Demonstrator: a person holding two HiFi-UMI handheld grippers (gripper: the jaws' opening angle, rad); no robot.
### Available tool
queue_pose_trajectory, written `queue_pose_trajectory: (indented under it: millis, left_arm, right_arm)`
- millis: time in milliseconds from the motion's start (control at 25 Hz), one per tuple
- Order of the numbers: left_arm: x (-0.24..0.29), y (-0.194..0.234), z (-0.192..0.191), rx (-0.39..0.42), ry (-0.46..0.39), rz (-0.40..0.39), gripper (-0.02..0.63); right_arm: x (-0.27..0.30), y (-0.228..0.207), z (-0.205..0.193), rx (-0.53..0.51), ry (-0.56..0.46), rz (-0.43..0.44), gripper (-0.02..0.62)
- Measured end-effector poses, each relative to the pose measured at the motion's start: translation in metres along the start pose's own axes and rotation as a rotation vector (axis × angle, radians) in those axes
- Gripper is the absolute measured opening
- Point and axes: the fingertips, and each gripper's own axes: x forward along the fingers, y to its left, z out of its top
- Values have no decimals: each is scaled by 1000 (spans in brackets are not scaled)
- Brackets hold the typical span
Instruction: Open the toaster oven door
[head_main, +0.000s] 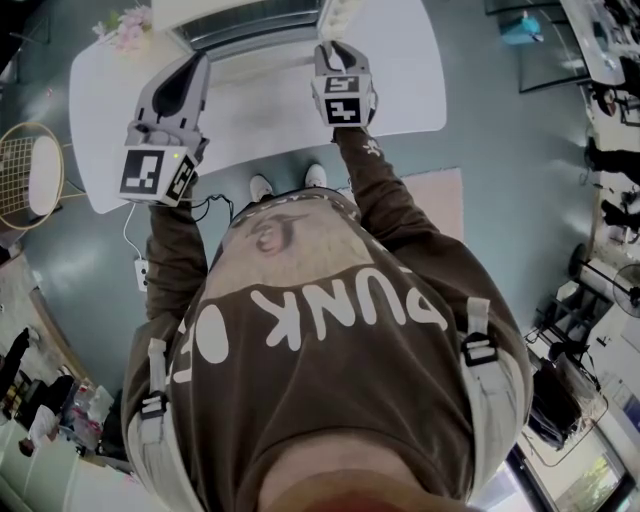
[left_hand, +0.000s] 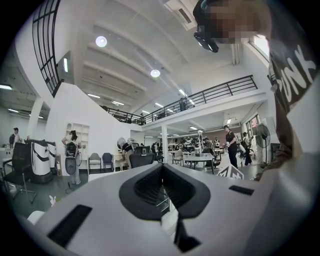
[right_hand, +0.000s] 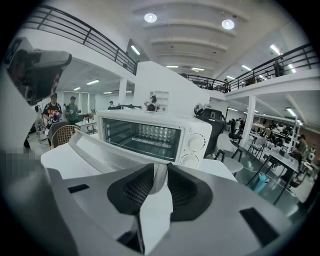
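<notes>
Seen from above, a white table (head_main: 400, 70) with rounded corners stands on a blue-grey floor (head_main: 520, 150). A small bunch of pink flowers (head_main: 125, 27) lies on the table's corner at ten o'clock. Just off the table's nine o'clock edge stands a gold wire chair (head_main: 25, 175). A pale pink mat (head_main: 445, 205) lies on the floor at the table's five o'clock, and a white power strip (head_main: 141, 272) with its cable at seven o'clock. A teal container (head_main: 520, 28) sits well apart at two o'clock. Around is a large open hall. It has a white mezzanine with a black railing (left_hand: 220, 92), round ceiling lights (left_hand: 101, 41), a floor fan (left_hand: 262, 136), empty chairs (left_hand: 95, 161) and distant standing people (left_hand: 231, 145).
</notes>
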Motion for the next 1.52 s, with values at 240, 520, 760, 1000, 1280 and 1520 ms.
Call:
queue_pose_trajectory:
  millis: [240,520,760,1000,1280,1520]
  left_arm:
    - [1,-5,2,4,2,0,3]
    - [-2,-9,1,6,5,-11,3]
    - [-2,-12,2,7,8,-12,4]
    - [-2,-11,-1,8,12,-14,3]
    - [-3,-14,-2,11,21,-8,3]
    - [-5,-16,-1,13,25,-8,4]
  right_arm:
    - [-11,3,-25,-44,-8,-24,95]
    - [-18,14,-48,-71,-11,-36,95]
    - [-20,17,-64,-85,-16,-43,97]
    - [-19,22,-86,-115,-12,-52,100]
    - [-21,25,-120,-148,6,-65,101]
    - [-19,30,-157,-153,79,-50,91]
